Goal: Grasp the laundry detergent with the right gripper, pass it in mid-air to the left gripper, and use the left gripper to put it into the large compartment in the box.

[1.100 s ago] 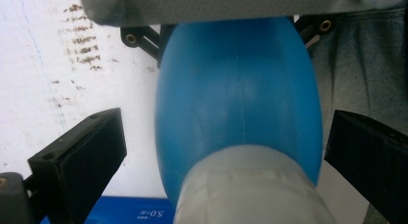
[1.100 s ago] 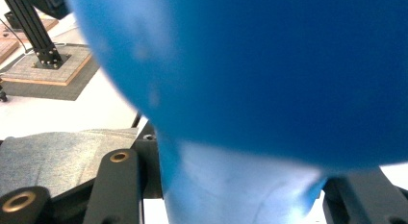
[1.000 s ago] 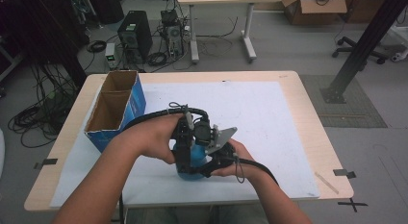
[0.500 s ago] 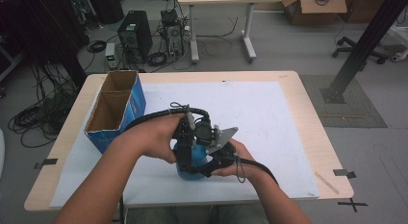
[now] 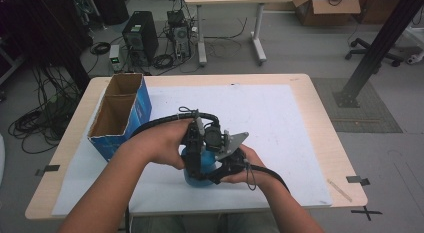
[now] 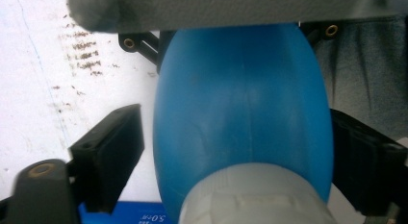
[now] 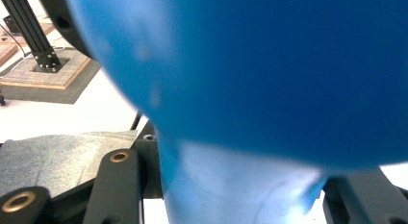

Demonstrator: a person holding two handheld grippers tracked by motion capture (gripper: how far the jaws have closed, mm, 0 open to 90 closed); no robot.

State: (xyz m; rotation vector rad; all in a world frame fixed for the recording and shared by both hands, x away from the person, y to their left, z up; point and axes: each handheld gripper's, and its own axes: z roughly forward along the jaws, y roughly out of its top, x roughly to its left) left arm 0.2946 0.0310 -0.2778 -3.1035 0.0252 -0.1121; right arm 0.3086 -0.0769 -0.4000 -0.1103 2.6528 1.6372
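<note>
While held, blue bottle (image 6: 243, 123) between left gripper (image 6: 235, 152) jaws

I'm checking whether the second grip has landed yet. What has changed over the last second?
The left claw has just been closing its jaws around the blue bottle; the left pad is not yet touching it, with a gap showing. The right claw stays clamped on the bottle's lower part. Both hands, the bottle and the cardboard box have kept their places.

Rounded plastic bottle (image 6: 243, 113) blue with whitish cap (image 6: 255, 197), open cardboard box (image 5: 121, 113) blue outside, brown inside, paper table sheet (image 5: 280, 118) white.
</note>
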